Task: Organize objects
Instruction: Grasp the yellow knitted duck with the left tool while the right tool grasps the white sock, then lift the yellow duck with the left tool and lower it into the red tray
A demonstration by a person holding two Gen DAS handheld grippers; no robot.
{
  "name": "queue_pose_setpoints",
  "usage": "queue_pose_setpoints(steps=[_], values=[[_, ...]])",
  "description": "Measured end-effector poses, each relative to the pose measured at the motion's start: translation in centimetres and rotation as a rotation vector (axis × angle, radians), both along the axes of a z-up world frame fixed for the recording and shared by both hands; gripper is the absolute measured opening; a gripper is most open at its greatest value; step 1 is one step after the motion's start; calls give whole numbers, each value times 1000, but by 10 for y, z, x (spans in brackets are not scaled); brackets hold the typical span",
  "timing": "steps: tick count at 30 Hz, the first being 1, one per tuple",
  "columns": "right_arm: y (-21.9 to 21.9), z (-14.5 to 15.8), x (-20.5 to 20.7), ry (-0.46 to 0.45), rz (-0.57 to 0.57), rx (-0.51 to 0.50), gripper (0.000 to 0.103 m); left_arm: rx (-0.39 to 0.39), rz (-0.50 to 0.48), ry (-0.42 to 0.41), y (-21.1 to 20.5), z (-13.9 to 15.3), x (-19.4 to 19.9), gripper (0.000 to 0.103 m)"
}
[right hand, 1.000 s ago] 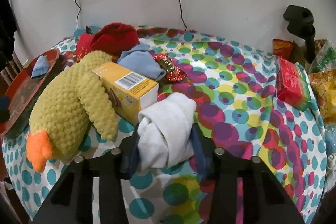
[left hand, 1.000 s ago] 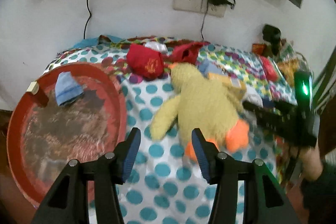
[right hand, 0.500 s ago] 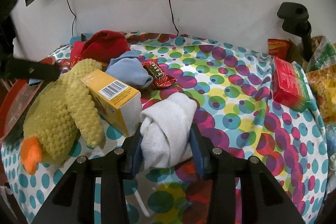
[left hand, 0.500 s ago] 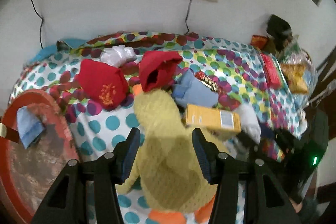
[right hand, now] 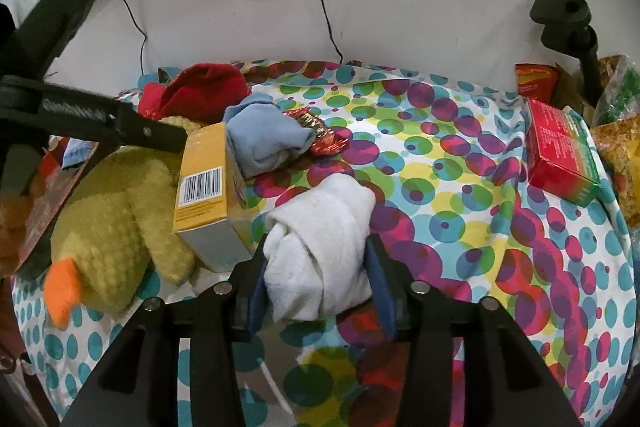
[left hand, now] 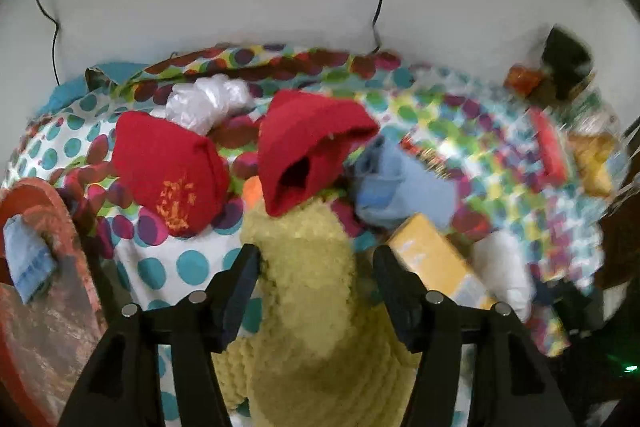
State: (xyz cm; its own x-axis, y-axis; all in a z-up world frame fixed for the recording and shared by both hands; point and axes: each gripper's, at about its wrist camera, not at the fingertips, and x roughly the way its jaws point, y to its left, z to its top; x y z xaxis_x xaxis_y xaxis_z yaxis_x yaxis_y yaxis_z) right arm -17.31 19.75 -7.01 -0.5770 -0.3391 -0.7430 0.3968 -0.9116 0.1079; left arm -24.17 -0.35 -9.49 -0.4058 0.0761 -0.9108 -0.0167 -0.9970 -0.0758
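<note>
Now right tongs (right hand: pixel 316 283) — gripping white cloth (right hand: pixel 320 247).

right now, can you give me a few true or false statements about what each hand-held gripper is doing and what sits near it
1. The right hand-held gripper grips a white cloth. True.
2. The left hand-held gripper is shut on the yellow box. False: it is open, straddling the plush duck.
3. The yellow box touches the duck. True, seen in the right wrist view.
4. A blue cloth lies on the red tray. True.
5. The red box sits left of the duck. False: it is far right.
</note>
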Motion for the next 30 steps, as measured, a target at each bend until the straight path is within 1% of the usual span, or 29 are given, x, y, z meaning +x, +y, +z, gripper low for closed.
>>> queue_pose_setpoints(steps=[1,2,3,4,5,9,11,12,13,15,17,19,22,26,30], values=[[-1,0,0,-2,0,7,48,-52,-4,-1,4,-7,1,62],[-2,1,0,2,0,11,47,-78,-12,-7,6,-10,2,62],[-1,1,0,6,-1,9,47,-81,-14,1,7,-11,4,62],[-1,2,0,3,-2,6,47,-62,0,24,5,-9,7,62],[0,1,-1,0,-2,3,47,-47,4,28,4,-9,7,63],[0,2,-2,-2,-2,0,47,-21,9,19,-2,-13,5,63],[-1,2,-2,-4,-5,-4,47,43,12,-26,-7,-23,4,65],[-1,2,-2,-4,-6,-7,47,102,25,-55,-12,-28,5,65],[-1,2,-2,-3,-7,-5,47,115,45,-11,-14,-25,8,66],[-2,2,-2,-3,-7,-2,47,98,34,-15,-10,-30,11,66],[-2,3,-3,-2,-8,-2,47,56,5,16,-3,-31,13,66],[-2,2,-2,-4,-9,-6,47,31,-5,17,2,-31,12,66],[-3,2,-2,-2,-10,-2,47,38,5,16,2,-33,12,63],[-2,2,-2,-3,-11,-4,47,30,10,37,4,-26,13,55],[-2,1,-3,-3,-13,-2,47,30,10,58,4,-18,17,53]])
